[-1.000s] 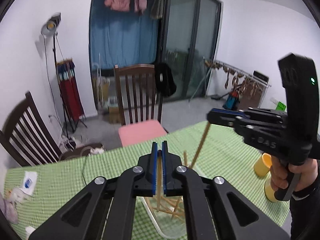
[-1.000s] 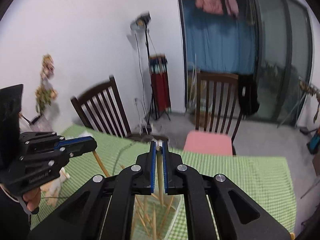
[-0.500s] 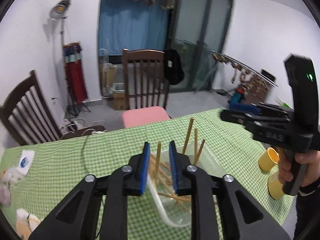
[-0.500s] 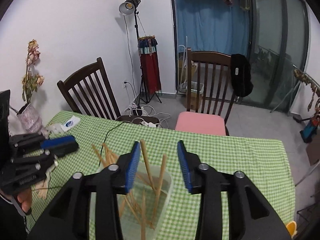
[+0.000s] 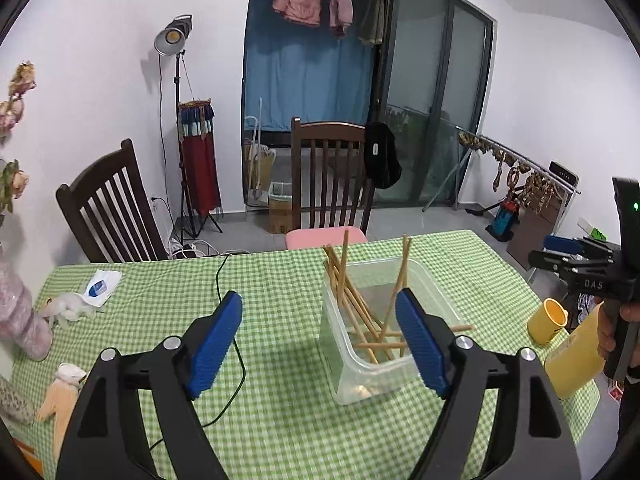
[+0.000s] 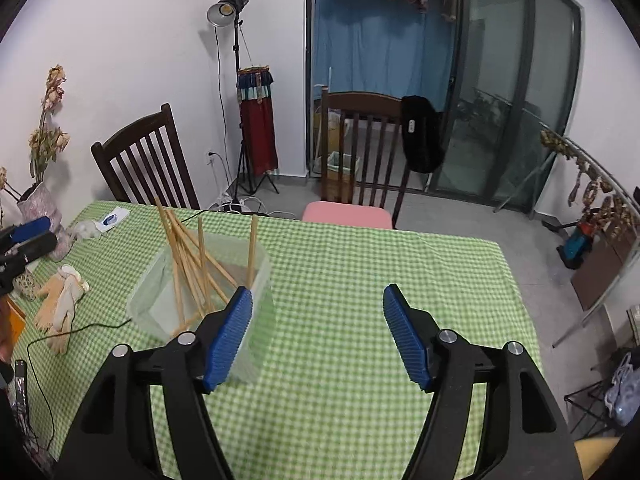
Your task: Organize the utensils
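Green checked cloth [image 5: 280,420] covers the table; the clear tub [image 5: 436,280] at centre right of the left view holds the chopsticks [image 5: 352,304], leaning loosely. Next, pull both tools clear without clipping the sticks. Left gripper [image 5: 318,340] and right gripper [image 6: 316,332] jaws are opening, nothing between them.

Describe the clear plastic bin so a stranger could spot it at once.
On the green checked tablecloth, near the pink-cushioned chair, stands a clear plastic bin. Unlike the yellow cups at the table's edge, it is see-through and has wooden chopsticks leaning out.
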A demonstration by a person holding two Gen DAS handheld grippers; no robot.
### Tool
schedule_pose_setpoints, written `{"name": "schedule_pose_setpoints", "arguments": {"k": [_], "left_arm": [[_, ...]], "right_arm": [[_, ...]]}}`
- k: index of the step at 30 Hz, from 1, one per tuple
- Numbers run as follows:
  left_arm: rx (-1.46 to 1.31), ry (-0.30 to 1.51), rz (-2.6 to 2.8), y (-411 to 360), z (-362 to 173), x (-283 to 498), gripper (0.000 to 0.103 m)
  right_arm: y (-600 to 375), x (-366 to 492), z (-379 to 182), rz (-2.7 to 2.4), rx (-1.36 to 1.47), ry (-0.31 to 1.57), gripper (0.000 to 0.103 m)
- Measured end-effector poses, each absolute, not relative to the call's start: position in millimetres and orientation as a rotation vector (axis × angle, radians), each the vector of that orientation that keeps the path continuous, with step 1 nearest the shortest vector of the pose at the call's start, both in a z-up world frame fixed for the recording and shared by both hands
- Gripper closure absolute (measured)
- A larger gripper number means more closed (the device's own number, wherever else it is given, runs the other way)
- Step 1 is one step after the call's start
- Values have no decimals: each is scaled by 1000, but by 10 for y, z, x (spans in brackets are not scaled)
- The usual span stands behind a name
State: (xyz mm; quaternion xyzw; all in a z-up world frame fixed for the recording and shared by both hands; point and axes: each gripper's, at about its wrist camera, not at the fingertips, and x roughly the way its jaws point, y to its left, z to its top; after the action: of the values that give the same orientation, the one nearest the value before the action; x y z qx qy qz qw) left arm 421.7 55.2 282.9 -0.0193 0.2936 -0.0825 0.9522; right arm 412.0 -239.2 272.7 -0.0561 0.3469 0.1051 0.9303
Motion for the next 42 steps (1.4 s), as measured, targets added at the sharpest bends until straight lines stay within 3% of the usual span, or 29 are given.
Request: {"name": "schedule_pose_setpoints", "arguments": {"k": [12, 16, 25, 42], "left_arm": [[-24, 540, -176, 418, 3005, 3413, 23], [-61, 503, -170, 441, 3049, 3098, 14], [-89, 460, -184, 495, 2993, 2610, 9], [-26, 249, -41, 441, 2221, 1612, 8]], "right_arm": [[-2425, 3269, 2984, 221, -143, 602, 26], [-2381, 3034, 2999, 237, -152, 580, 25], [-2374, 2556, 3050, 240, -151, 503, 17], [-2012, 1702, 2242, 255, -129, 280, 13]]}}
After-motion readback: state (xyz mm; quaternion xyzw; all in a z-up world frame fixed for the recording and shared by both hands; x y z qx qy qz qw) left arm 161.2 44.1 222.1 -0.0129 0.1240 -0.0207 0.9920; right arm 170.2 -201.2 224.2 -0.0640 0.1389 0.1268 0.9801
